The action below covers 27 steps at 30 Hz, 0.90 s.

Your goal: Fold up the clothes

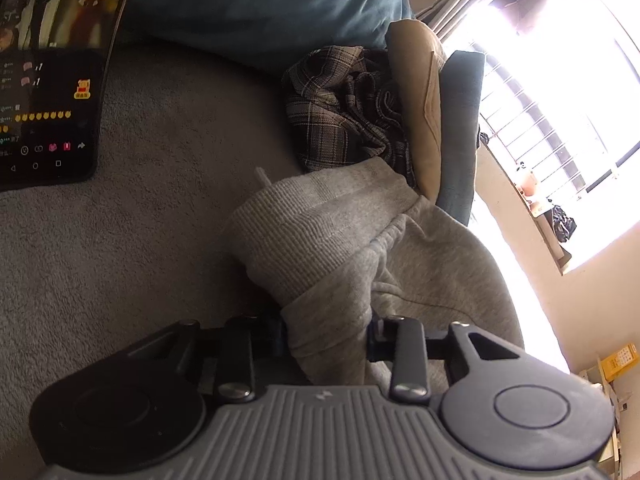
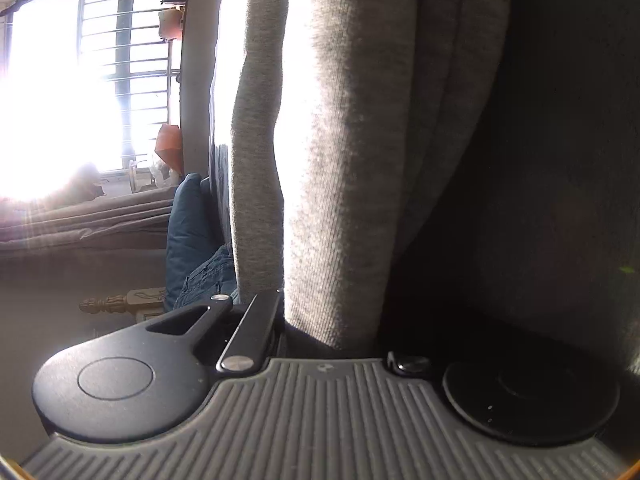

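1. On the grey fleece bed cover (image 1: 120,240), folding has barely begun — the grey sweatshirt (image 1: 328,248) is bunched and lifted rather than laid flat, and no crease or tidy fold shows anywhere in it.
2. Beyond it, at the far end of the bed against the blue pillow (image 1: 260,4), a plaid garment (image 1: 340,112) lies crumpled beside a tan one (image 1: 420,112); by the look of it these still wait their turn.
3. At the near left a phone (image 1: 48,120) lies screen up, well apart from the clothes.
4. The left gripper (image 1: 328,340) is clenched on a thick wad of the sweatshirt's ribbed hem, the cloth filling the gap between its jaws and spilling away to the far right.
5. The right gripper (image 2: 332,340) is pinched down on another part of the same sweatshirt (image 2: 360,160) — the fabric rises straight from its jaws as a taut, sunlit sheet, with the barred window (image 2: 132,60) behind on the left.
6. My judgement: both edges are caught, and spreading and folding remain.
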Available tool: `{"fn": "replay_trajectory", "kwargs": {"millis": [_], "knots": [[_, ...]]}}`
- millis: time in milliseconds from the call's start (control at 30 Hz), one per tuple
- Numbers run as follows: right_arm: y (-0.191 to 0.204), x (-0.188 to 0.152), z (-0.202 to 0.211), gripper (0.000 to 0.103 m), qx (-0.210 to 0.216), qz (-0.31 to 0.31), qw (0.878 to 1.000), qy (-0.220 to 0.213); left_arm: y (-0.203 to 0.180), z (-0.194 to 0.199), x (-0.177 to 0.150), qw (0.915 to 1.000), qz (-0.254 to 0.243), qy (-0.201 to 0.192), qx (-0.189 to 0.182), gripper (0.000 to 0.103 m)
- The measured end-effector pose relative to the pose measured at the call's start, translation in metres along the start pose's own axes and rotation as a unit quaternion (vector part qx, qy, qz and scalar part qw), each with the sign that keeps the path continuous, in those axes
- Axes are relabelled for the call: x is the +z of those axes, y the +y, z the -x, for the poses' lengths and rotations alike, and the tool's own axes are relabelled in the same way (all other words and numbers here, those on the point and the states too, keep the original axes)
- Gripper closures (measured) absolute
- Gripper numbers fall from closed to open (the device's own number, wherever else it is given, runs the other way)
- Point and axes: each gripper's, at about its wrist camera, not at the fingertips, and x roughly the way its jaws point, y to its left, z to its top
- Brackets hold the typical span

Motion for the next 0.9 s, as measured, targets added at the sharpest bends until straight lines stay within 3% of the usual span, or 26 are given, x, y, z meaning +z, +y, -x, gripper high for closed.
{"fn": "replay_trajectory", "kwargs": {"millis": [200, 467, 667, 767, 833, 900], "knots": [[0.016, 0.001, 0.016, 0.098, -0.01, 0.018, 1.0, 0.008, -0.004, 0.031, 0.004, 0.9999, -0.005, 0.012, -0.006, 0.075], [0.016, -0.009, 0.062, 0.098, -0.036, 0.009, 0.998, 0.048, 0.018, 0.087, -0.011, 0.997, -0.026, 0.072, 0.009, 0.075], [-0.008, -0.025, 0.092, 0.096, -0.068, -0.016, 0.993, 0.094, 0.041, 0.121, -0.031, 0.9897, -0.056, 0.126, 0.039, 0.072], [-0.03, -0.025, 0.097, 0.085, -0.083, -0.074, 0.988, 0.11, 0.045, 0.121, -0.028, 0.9839, -0.075, 0.154, 0.05, 0.061], [-0.037, -0.029, 0.112, 0.076, -0.083, -0.077, 0.987, 0.116, 0.047, 0.123, -0.024, 0.9797, -0.088, 0.171, 0.055, 0.057], [-0.029, -0.03, 0.125, 0.06, -0.084, -0.056, 0.988, 0.118, 0.049, 0.126, -0.02, 0.9752, -0.103, 0.186, 0.06, 0.045]]}}
